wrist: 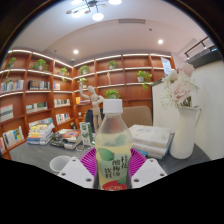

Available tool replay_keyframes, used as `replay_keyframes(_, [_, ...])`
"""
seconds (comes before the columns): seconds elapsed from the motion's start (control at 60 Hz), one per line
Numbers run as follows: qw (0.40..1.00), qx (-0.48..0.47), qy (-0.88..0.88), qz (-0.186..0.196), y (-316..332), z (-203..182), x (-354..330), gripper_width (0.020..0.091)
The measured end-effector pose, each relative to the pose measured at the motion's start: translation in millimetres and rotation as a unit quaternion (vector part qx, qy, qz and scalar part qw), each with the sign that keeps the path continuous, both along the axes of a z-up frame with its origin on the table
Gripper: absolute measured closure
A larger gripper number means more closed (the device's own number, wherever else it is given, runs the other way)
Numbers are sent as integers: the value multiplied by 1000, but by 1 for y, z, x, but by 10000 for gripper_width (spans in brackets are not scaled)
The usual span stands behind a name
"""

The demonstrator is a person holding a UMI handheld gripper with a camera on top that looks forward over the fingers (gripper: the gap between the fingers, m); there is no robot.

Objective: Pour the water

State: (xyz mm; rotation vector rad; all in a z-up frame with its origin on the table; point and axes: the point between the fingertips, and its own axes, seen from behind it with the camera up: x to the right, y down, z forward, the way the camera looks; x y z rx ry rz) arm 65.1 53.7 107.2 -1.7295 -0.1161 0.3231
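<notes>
Gripper [113, 168] fingers clamp upright capped water bottle [113, 140] above table [40, 158]. Judged: grasp done, pouring remains.

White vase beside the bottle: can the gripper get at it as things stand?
Probably not: the gripper is shut on the bottle, so its fingers are occupied. The white vase stands beyond them, unobstructed.

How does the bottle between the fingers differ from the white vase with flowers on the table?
The bottle is clear with a white cap and a colourful label; the vase is plain opaque white. The bottle is closed, while the vase is open and holds pale flowers. The bottle sits between the pink pads of the gripper; the vase stands beyond them, untouched. Both are upright.
</notes>
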Motion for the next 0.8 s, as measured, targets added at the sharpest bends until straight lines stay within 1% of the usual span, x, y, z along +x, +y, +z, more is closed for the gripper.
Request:
replay_keyframes(0.05, [1000, -5, 4, 3, -1, -7, -3, 738])
replay_keyframes(0.167, [1000, 1, -27, -9, 7, -25, 6, 730])
replay_keyframes(0.217, [999, -5, -37, -10, 8, -40, 0, 727])
replay_keyframes(0.233, [999, 10, -33, -11, 8, -34, 0, 723])
replay_keyframes(0.283, [999, 19, -36, -14, 6, -33, -1, 725])
replay_keyframes(0.417, [999, 21, -34, -23, 3, -34, 3, 727])
replay_keyframes(0.45, [999, 22, -32, -26, 3, -34, 3, 718])
replay_keyframes(0.55, [998, 28, -31, -36, 3, -32, 6, 625])
replay_keyframes(0.633, [999, 10, -39, -36, 1, -39, 5, 580])
replay_keyframes(0.667, [998, -6, -44, -35, -4, -44, 4, 525])
replay_keyframes(0.733, [999, -19, -38, -30, -16, -46, 0, 385])
replay_keyframes(0.8, [999, -12, -31, -22, -33, -40, -5, 330])
